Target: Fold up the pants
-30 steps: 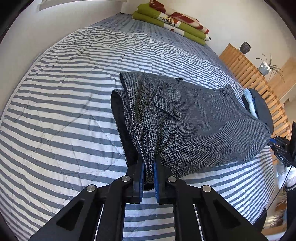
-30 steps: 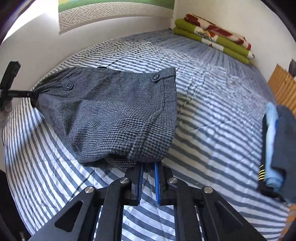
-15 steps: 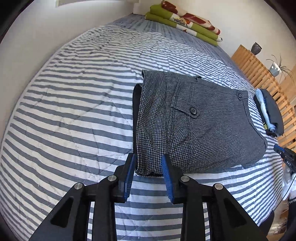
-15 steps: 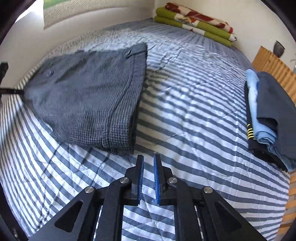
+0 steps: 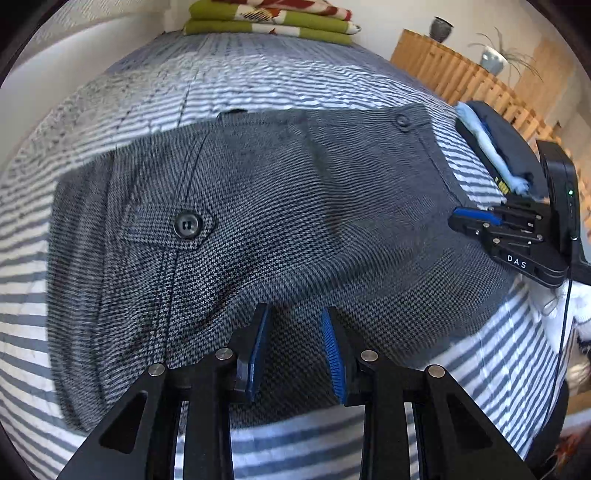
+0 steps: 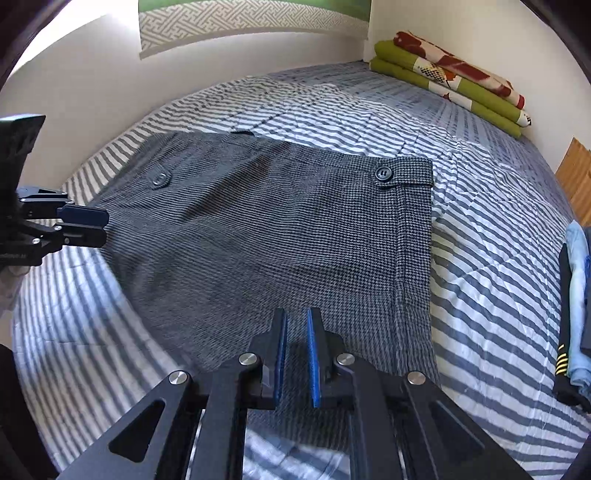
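Observation:
The grey houndstooth pants (image 5: 295, 206) lie folded into a flat rectangle on the striped quilt (image 5: 258, 81), button flaps facing up. My left gripper (image 5: 293, 319) is open just above the pants' near edge, with nothing between its blue pads. In the right wrist view the pants (image 6: 277, 229) spread ahead, waistband edge to the right. My right gripper (image 6: 296, 325) hovers over their near edge, pads almost together with only a thin slit and no cloth in it. Each gripper shows in the other's view: the right gripper (image 5: 461, 218) by the pants' right edge, the left gripper (image 6: 83, 225) at their left edge.
A stack of folded clothes (image 5: 495, 155) (image 6: 574, 295), dark and light blue, lies on the bed right of the pants. Folded green and red blankets (image 5: 273, 22) (image 6: 450, 81) sit at the far end by the wall. A wooden slatted frame (image 5: 461, 77) borders the right side.
Both grippers let go of the pants, which now lie flat. Since half a second ago both have moved forward and low over the pants' near edge, the left still open.

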A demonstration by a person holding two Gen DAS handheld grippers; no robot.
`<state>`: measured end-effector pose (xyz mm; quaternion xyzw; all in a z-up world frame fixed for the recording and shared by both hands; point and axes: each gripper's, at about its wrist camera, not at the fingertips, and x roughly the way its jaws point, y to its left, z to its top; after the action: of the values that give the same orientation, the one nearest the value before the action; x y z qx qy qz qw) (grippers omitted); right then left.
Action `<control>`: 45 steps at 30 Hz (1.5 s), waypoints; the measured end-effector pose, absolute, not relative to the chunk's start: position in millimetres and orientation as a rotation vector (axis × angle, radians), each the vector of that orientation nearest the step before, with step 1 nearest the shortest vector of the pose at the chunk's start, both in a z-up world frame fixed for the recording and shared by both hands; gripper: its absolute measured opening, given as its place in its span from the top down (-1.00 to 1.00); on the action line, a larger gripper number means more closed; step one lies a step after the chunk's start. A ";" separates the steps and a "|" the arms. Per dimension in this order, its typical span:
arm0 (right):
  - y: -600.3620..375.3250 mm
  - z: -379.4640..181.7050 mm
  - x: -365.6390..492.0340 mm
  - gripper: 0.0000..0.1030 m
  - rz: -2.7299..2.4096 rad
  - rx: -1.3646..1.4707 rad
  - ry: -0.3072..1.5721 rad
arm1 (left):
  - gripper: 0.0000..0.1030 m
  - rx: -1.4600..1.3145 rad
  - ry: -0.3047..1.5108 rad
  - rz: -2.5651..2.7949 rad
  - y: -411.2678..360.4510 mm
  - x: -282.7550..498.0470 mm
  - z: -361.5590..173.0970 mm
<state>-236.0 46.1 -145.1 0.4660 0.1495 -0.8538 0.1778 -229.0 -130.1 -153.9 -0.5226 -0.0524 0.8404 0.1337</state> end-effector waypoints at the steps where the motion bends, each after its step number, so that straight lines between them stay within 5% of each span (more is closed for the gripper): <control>1: 52.9 -156.1 -249.3 0.80 -2.447 1.377 0.417 | 0.39 -1.513 -0.184 2.444 -133.4 -234.0 -154.8; 9: 92.3 -118.2 -280.1 0.78 -2.432 1.320 0.097 | 0.40 -1.435 -0.241 2.488 -153.3 -250.0 -129.4; 24: 71.5 -148.1 -399.0 0.78 -2.494 1.398 -0.064 | 0.53 -1.441 -0.280 2.570 -176.5 -310.6 -150.0; 29: 87.1 -125.5 -369.5 0.65 -2.471 1.368 -0.131 | 0.31 -1.363 -0.360 2.597 -179.0 -269.9 -120.7; 31: 94.8 -115.9 -340.5 0.59 -2.435 1.342 -0.172 | 0.07 -1.357 -0.419 2.579 -176.9 -247.8 -112.9; 35: 81.4 -107.3 -265.1 0.56 -2.371 1.270 -0.056 | 0.06 -1.383 -0.493 2.507 -157.9 -198.2 -112.9; 37: 61.0 -108.4 -228.5 0.39 -2.306 1.229 0.030 | 0.06 -1.414 -0.465 2.497 -145.2 -183.1 -120.7; 39: 32.2 -112.5 -194.5 0.16 -2.253 1.176 0.177 | 0.06 -1.462 -0.451 2.501 -138.7 -175.2 -130.4; 45: -48.7 -144.7 -140.4 0.03 -2.160 1.061 0.633 | 0.06 -1.492 -0.643 2.510 -158.6 -163.5 -141.8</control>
<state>-140.4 -48.7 -144.7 0.4038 0.2409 -0.8222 0.3207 -163.5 -158.6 -141.8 -0.4976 -0.2145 0.8370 0.0760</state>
